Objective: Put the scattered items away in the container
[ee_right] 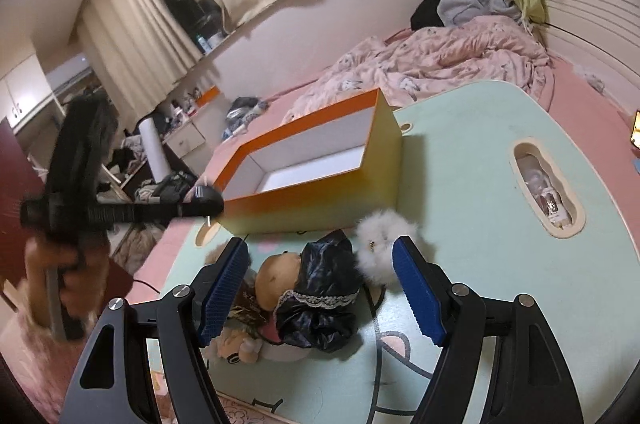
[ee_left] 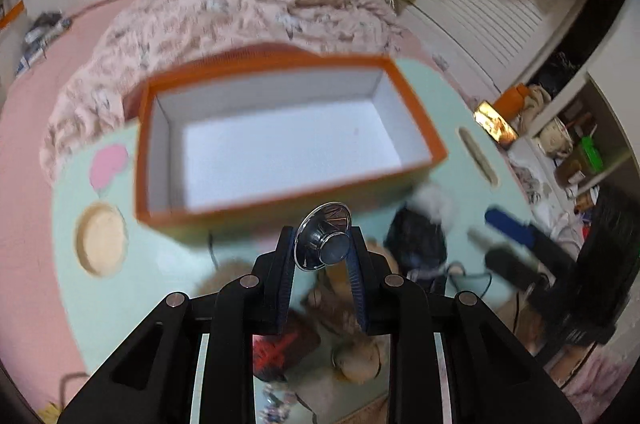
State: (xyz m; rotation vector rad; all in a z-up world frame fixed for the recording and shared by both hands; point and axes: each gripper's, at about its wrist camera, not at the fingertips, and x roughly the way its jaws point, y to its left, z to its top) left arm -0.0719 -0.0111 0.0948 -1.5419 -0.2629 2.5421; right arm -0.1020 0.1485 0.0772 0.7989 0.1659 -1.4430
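1. I am gripping a shiny metal knob (ee_left: 323, 242) in the closed left gripper (ee_left: 322, 244), just short of the near wall of the orange box (ee_left: 416, 104), which sits toward the far edge of the surface (ee_right: 480, 184).
2. I am aiming to clear that wall and let go low over the white floor.
3. I am keeping the right gripper (ee_right: 320, 288) open and empty above the dolls (ee_right: 316, 288) by the near edge.
4. Blur is smearing the box rim; the knob's underside is hidden.
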